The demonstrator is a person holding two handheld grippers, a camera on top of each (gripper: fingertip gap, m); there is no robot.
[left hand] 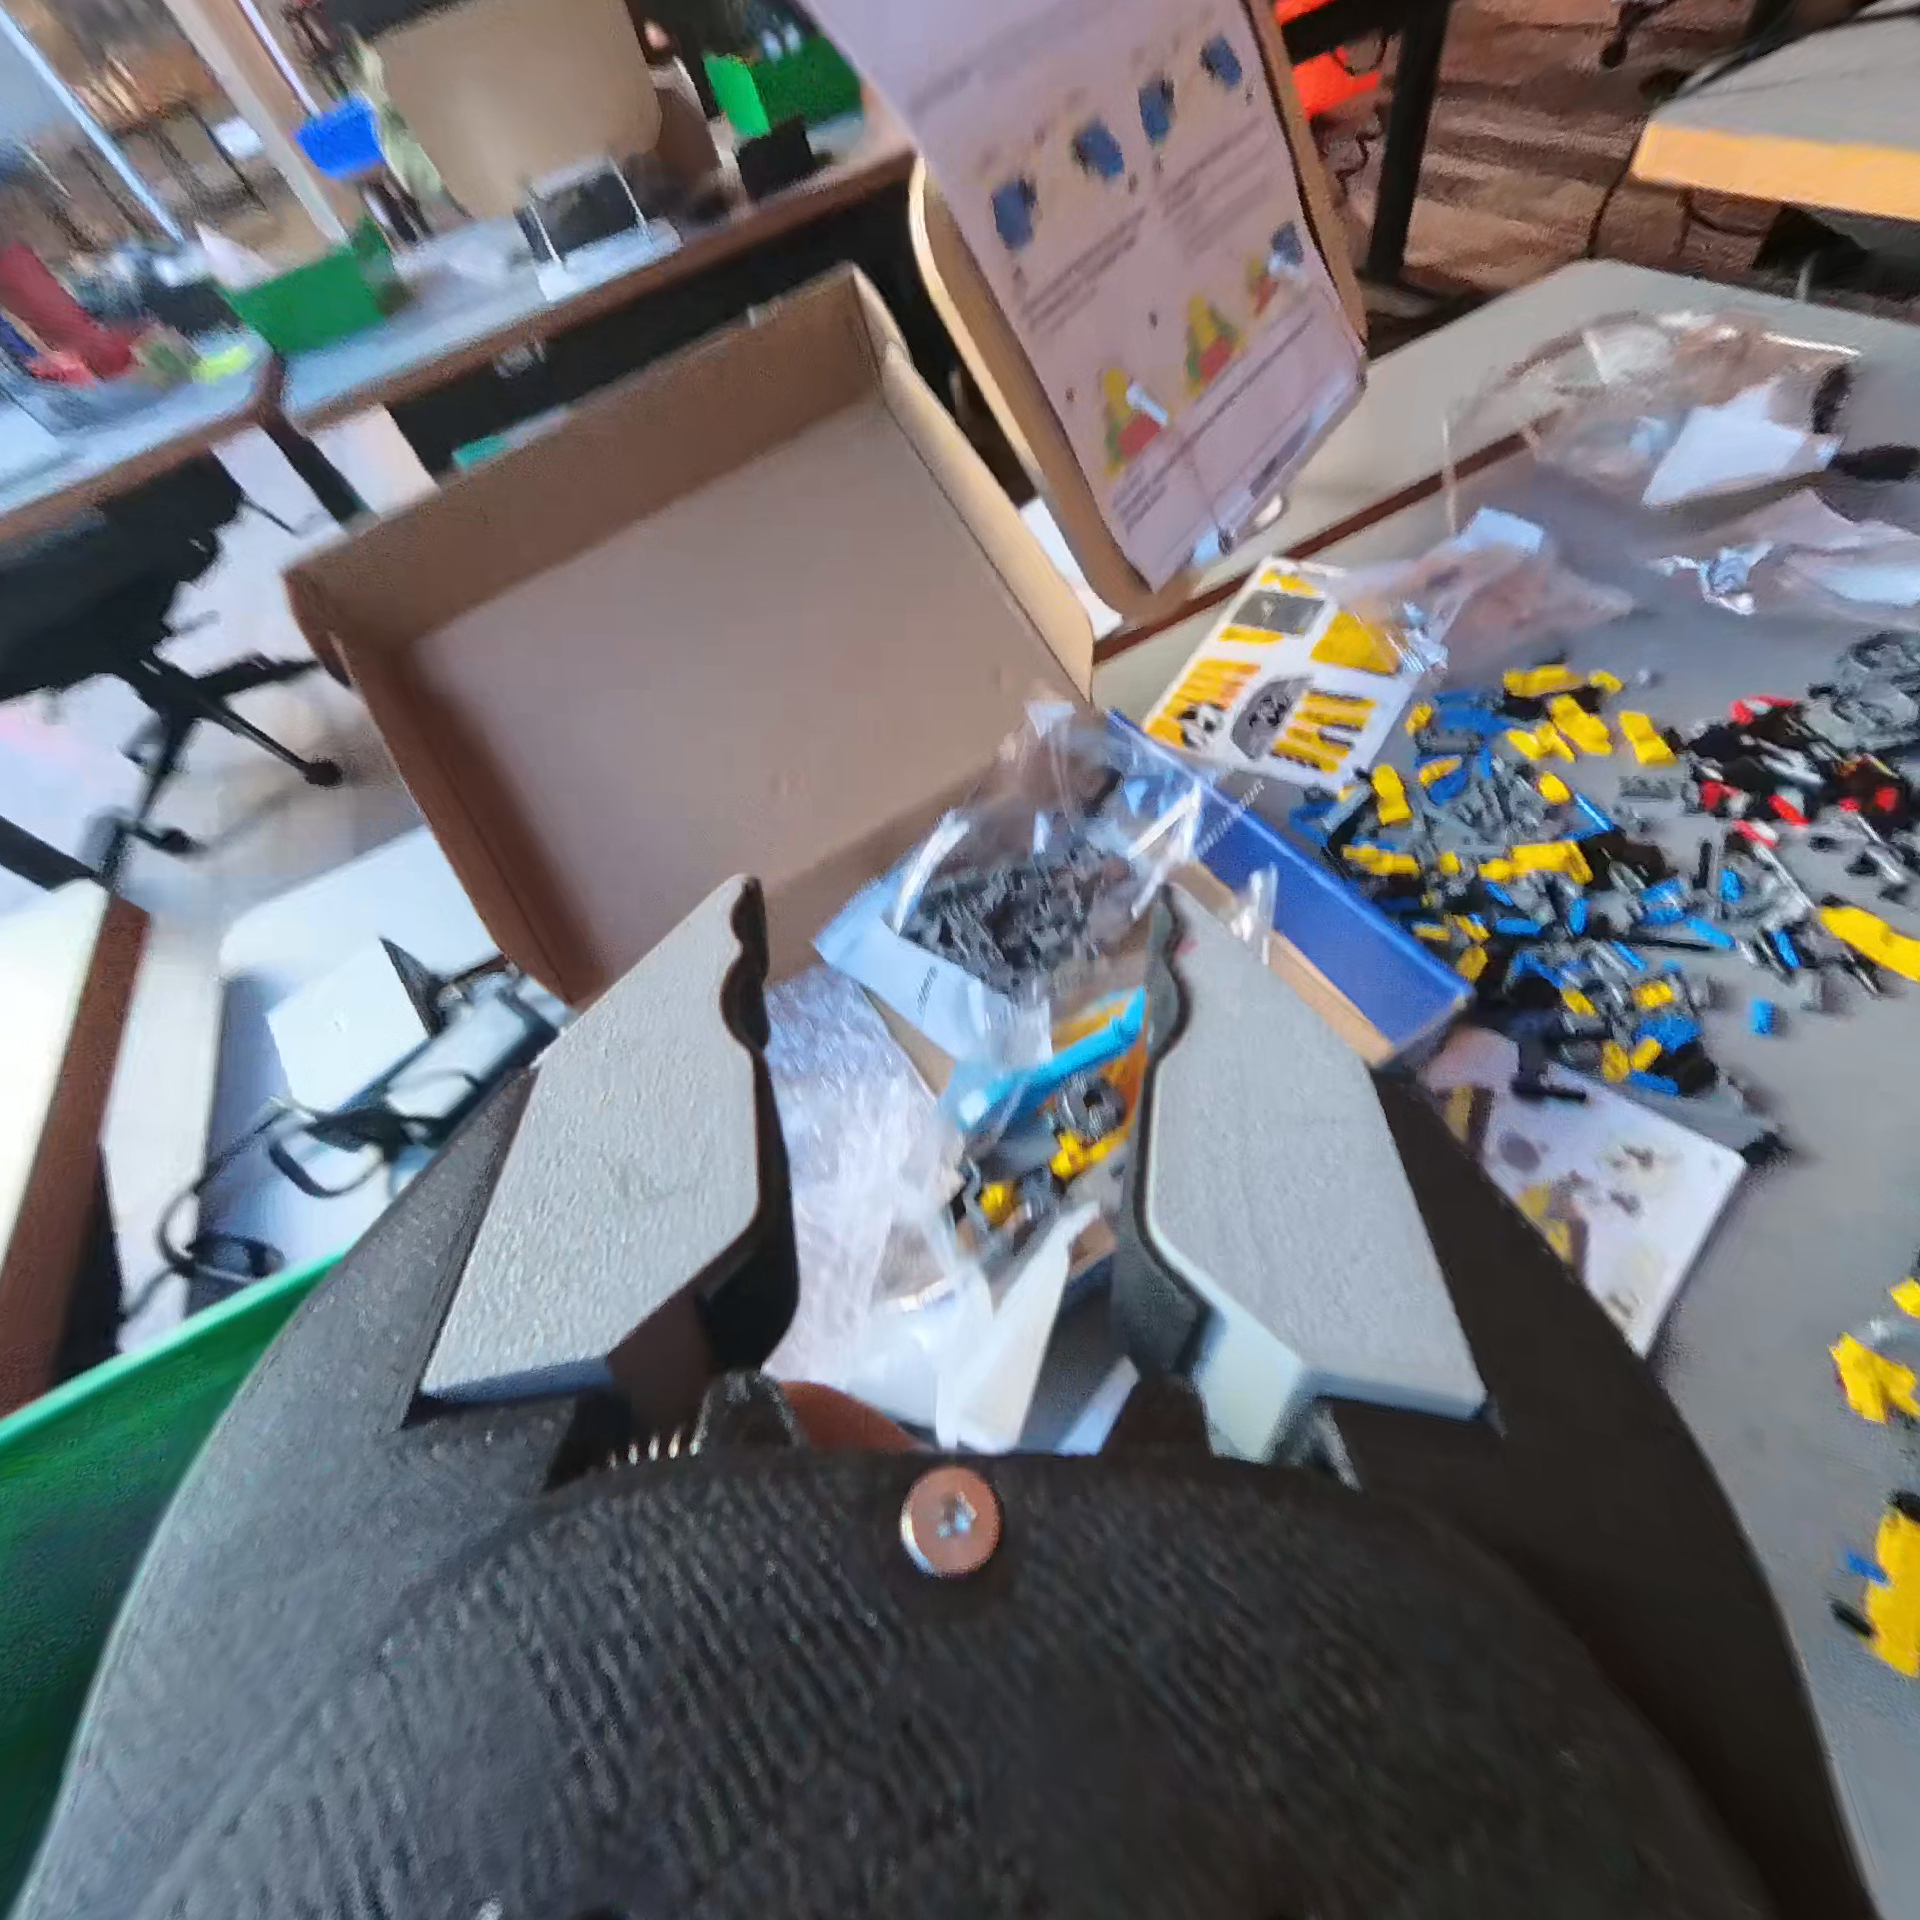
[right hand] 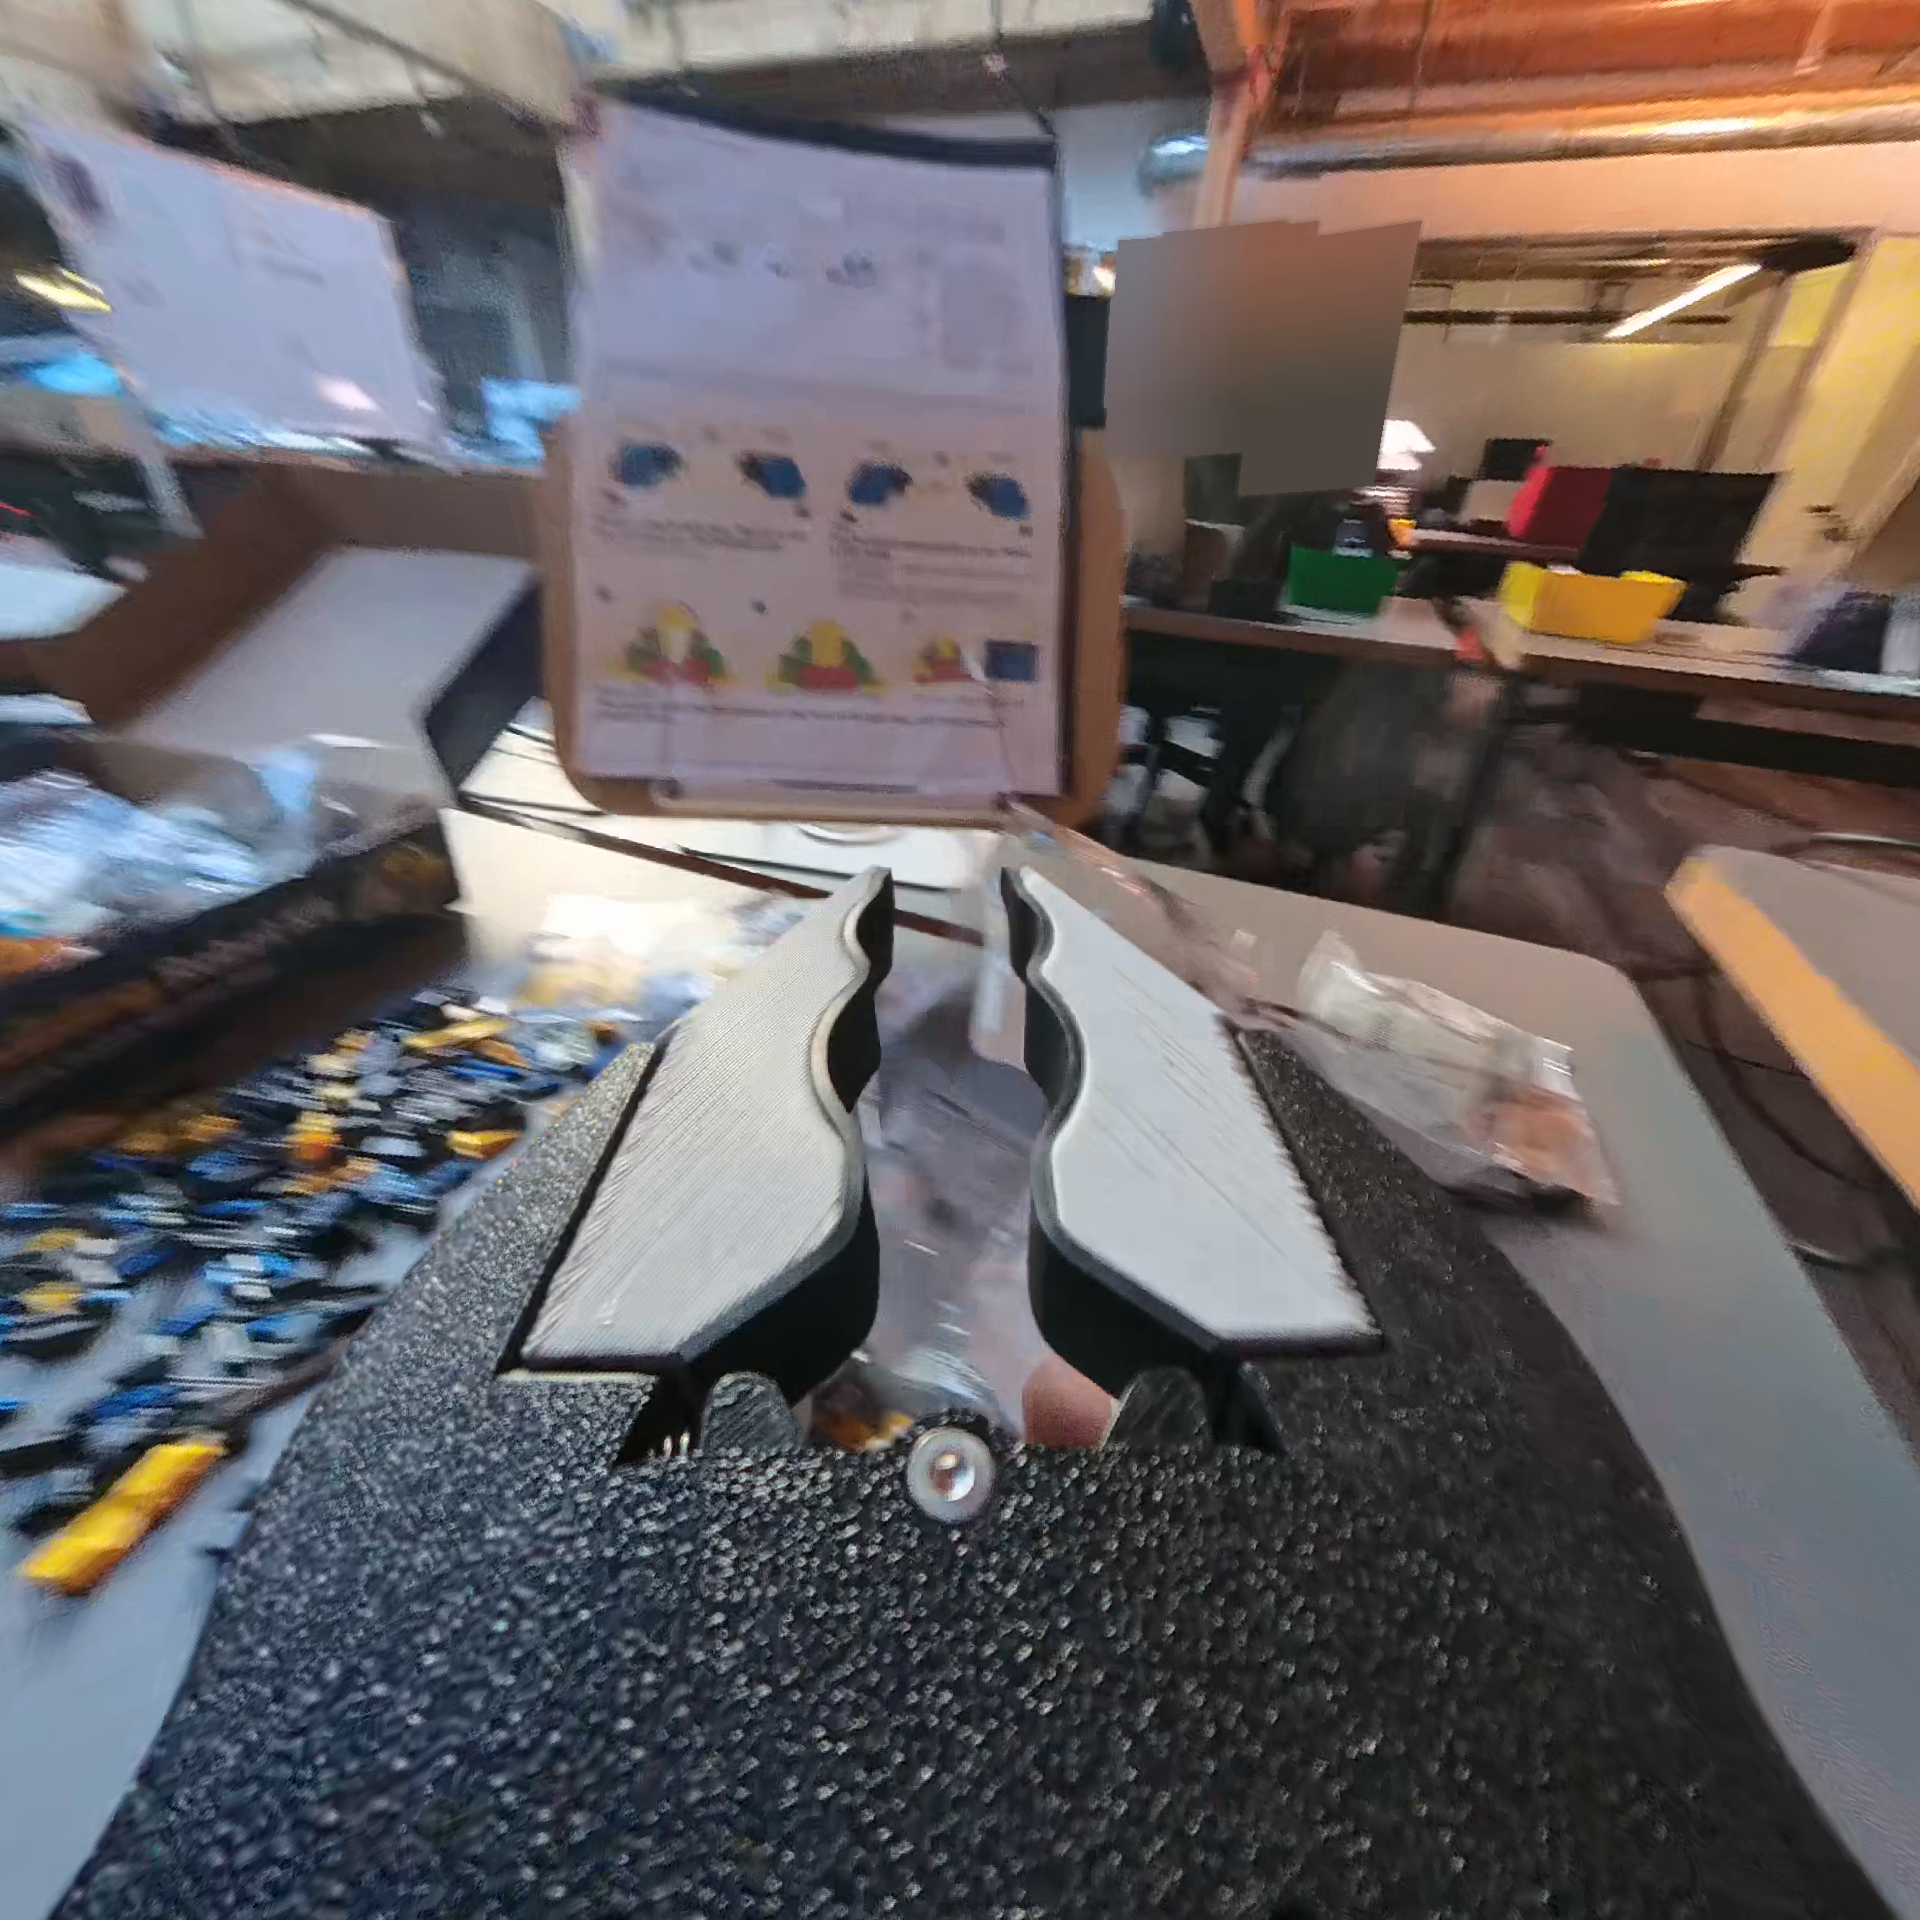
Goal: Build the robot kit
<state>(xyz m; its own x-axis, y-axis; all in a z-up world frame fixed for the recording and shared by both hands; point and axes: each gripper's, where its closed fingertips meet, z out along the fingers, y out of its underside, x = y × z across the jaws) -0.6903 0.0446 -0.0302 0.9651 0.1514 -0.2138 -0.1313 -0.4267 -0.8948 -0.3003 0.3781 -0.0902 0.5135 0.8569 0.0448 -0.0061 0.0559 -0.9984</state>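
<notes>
While both views are smearing with motion blur, fine detail is staying uncertain.

left gripper: the left gripper (left hand: 956,925) is hanging over an open cardboard box (left hand: 686,665), jaws spread wide, nothing pinched between them.
under left gripper: a clear bag of grey parts (left hand: 1039,883) is sitting just ahead of the fingertips, inside the box; a second bag with yellow and blue pieces (left hand: 1049,1132) is lying in the gap below the jaws, next to crumpled clear plastic (left hand: 862,1122). Contact with either bag: cannot tell.
box: lid is standing open behind; blue side wall is facing the brick pile.
brick pile: loose yellow, blue, black and grey bricks (left hand: 1579,862) are spreading over the grey table (left hand: 1766,1299), right of the box; a printed sheet (left hand: 1288,675) is lying between box and pile, an open booklet (left hand: 1621,1195) nearer the camera.
right gripper: the right gripper (right hand: 945,904) is hovering above the table, jaws part-open with a narrow gap; clear film is showing through the gap and past the right fingertip, but whether it is gripped is not readable.
near right gripper: a small clear bag (right hand: 1455,1081) is lying on the table (right hand: 1714,1351) just right of the fingers; the brick pile (right hand: 239,1174) is sitting to the left.
instruction sheet: a page with coloured diagrams on a stand (right hand: 821,468) is standing upright beyond both grippers, also showing in the left wrist view (left hand: 1143,260).
</notes>
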